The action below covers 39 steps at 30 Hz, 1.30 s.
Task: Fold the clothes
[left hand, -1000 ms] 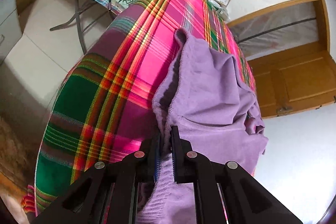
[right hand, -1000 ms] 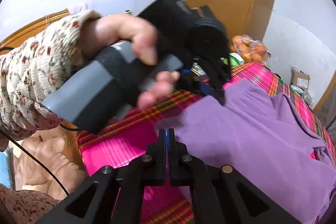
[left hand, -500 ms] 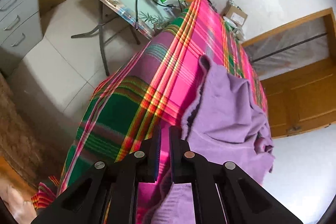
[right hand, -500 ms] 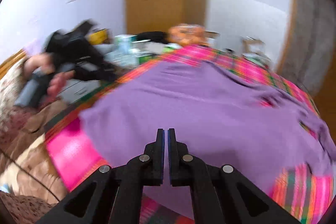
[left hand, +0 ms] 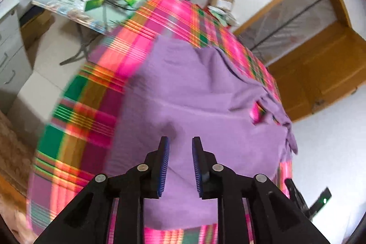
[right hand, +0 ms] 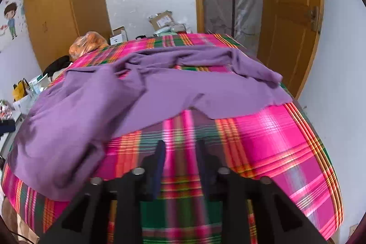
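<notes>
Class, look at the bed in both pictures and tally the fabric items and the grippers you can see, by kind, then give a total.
Purple garment: 1
Plaid cloth covering the bed: 1
Grippers: 2, the left gripper and the right gripper, both with fingers apart and nothing between them
Total: 4

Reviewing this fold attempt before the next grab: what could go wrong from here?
1. The purple garment lies bunched and creased, so a fold may lock in wrinkles.
2. Right gripper, jaws opening, hangs over bare plaid cloth; it might pinch that instead.
3. Left gripper, jaws opening and empty, sits mid-panel, not at an edge.
</notes>
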### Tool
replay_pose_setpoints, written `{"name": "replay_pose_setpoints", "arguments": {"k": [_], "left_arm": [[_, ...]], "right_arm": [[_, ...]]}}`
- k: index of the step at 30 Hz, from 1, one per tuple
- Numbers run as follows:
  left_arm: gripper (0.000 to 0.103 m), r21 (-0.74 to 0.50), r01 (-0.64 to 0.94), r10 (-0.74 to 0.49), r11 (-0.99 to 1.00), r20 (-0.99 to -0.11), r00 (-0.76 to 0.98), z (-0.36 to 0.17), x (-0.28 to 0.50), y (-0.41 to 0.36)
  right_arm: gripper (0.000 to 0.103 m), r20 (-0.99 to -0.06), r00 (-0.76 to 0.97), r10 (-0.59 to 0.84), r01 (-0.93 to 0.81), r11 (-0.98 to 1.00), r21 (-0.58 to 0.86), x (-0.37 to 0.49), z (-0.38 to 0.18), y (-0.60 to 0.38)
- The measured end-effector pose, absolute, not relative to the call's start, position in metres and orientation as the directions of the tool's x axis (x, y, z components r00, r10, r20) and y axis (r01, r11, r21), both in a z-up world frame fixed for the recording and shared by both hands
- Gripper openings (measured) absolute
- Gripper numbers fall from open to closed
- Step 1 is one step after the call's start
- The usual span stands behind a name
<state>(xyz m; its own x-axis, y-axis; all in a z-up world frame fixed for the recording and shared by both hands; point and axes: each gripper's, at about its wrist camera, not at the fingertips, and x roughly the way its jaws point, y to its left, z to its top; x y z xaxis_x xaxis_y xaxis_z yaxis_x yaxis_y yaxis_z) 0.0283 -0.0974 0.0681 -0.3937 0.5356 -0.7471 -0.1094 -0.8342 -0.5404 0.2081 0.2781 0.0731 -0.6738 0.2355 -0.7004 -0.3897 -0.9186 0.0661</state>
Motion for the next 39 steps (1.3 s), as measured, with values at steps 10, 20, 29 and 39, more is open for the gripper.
{"name": "replay_pose_setpoints", "arguments": {"k": [10, 20, 29, 39], "left_arm": [[0.026, -0.511, -0.375, 0.604, -0.774, -0.773, -0.193, 0.05, 0.051, 0.025], [0.029, -0.49, -0.419, 0.58, -0.765, -0.807, -0.115, 0.034, 0.06, 0.07], [0.029, -0.527, -0.357, 0.591, -0.771, -0.801, -0.093, 0.022, 0.05, 0.067], [0.029, -0.572, -0.31, 0.621, -0.759, -0.779, -0.085, 0.021, 0.048, 0.055]], "right_arm": [[0.041, -0.722, -0.65, 0.236, -0.321, -0.947, -0.021, 0.174, 0.06, 0.315], [0.041, -0.774, -0.609, 0.172, -0.266, -0.964, -0.004, 0.129, 0.043, 0.333], [0.003, -0.74, -0.631, 0.233, -0.318, -0.948, -0.028, 0.146, 0.054, 0.341], [0.007, -0.711, -0.669, 0.214, -0.29, -0.957, -0.016, 0.177, 0.068, 0.351]]}}
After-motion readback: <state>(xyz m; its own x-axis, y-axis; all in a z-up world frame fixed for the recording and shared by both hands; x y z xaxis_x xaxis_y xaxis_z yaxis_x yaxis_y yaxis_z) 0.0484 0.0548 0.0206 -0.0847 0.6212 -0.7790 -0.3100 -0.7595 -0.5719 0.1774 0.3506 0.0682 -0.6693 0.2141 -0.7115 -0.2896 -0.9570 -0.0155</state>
